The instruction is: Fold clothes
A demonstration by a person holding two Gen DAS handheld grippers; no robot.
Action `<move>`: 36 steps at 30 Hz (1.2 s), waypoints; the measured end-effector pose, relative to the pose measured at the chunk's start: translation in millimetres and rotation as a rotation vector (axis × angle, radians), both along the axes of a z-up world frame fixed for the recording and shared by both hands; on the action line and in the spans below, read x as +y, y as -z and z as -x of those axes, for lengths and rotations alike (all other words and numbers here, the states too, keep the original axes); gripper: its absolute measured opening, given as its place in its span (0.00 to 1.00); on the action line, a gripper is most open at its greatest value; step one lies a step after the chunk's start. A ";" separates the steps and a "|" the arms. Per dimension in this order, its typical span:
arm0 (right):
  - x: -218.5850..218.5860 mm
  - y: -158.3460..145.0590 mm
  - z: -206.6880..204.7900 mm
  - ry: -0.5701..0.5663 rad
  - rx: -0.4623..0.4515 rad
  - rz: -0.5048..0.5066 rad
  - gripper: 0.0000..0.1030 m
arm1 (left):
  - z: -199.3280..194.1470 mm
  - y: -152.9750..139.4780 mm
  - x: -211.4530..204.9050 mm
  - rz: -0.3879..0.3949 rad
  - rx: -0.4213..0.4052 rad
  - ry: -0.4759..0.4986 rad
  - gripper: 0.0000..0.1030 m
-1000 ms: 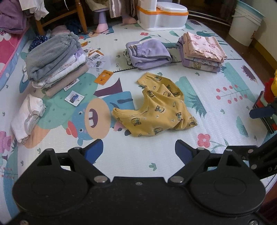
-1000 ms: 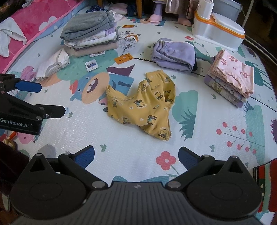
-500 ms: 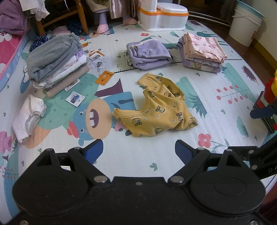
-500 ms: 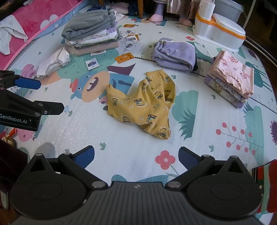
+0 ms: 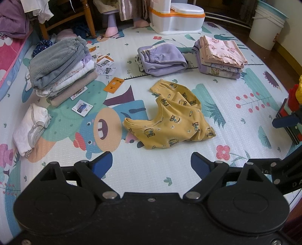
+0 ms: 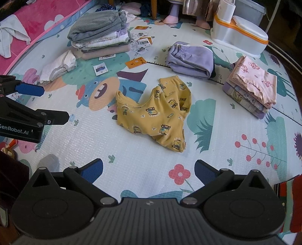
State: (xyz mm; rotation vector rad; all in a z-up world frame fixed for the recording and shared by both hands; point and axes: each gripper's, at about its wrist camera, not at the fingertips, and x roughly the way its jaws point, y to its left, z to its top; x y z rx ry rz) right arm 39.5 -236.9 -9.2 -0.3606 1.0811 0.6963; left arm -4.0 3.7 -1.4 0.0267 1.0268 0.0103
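A crumpled yellow printed shirt [image 5: 169, 116] lies on the play mat [image 5: 188, 181]; it also shows in the right wrist view [image 6: 156, 113]. My left gripper [image 5: 151, 165] is open and empty, a little short of the shirt's near edge. My right gripper [image 6: 149, 171] is open and empty, also short of the shirt. The left gripper shows at the left edge of the right wrist view [image 6: 54, 103]. One blue finger of the right gripper shows at the right edge of the left wrist view.
Folded piles stand around: a grey-topped stack [image 5: 60, 66], a white garment [image 5: 32, 126], purple pants [image 5: 162, 58] and a pink-topped stack [image 5: 220, 54]. Cards [image 5: 113, 84] lie scattered. A white and orange potty [image 5: 175, 17] and a bucket [image 5: 268, 22] stand behind.
Both grippers have crept slightly forward toward the yellow shirt. Nothing on the mat has moved.
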 end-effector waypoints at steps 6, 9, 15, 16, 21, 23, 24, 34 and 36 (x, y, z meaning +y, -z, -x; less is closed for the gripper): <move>1.3 0.0 -0.3 -0.002 -0.003 0.002 1.00 | 0.4 -0.4 1.0 0.000 0.001 0.003 0.88; 1.6 -0.2 -0.3 -0.003 -0.005 0.003 1.00 | 0.1 0.1 1.1 0.000 0.002 0.004 0.88; 2.6 -0.2 0.0 -0.004 -0.005 0.004 1.00 | -1.6 -0.2 -0.5 0.005 0.005 0.001 0.88; 3.1 -0.3 -0.3 -0.007 -0.004 0.005 1.00 | -2.3 -0.3 -0.9 0.008 0.007 0.004 0.88; 7.6 -2.6 -5.6 -0.028 -0.004 0.008 1.00 | -9.9 -1.1 -2.5 0.024 0.023 0.007 0.88; 11.1 -3.9 -9.2 -0.038 -0.008 0.005 1.00 | -16.5 -1.1 -1.5 0.045 0.044 0.018 0.88; 12.0 -4.6 -11.7 -0.041 -0.009 0.002 1.00 | -20.2 -0.9 -0.9 0.057 0.057 0.026 0.88; 19.2 -10.4 -52.0 -0.083 -0.049 -0.027 0.99 | -57.1 7.5 2.8 0.015 0.123 0.133 1.00; 21.2 -8.4 -58.6 -0.085 -0.043 -0.037 0.99 | -67.5 11.7 5.4 0.006 0.134 0.166 1.00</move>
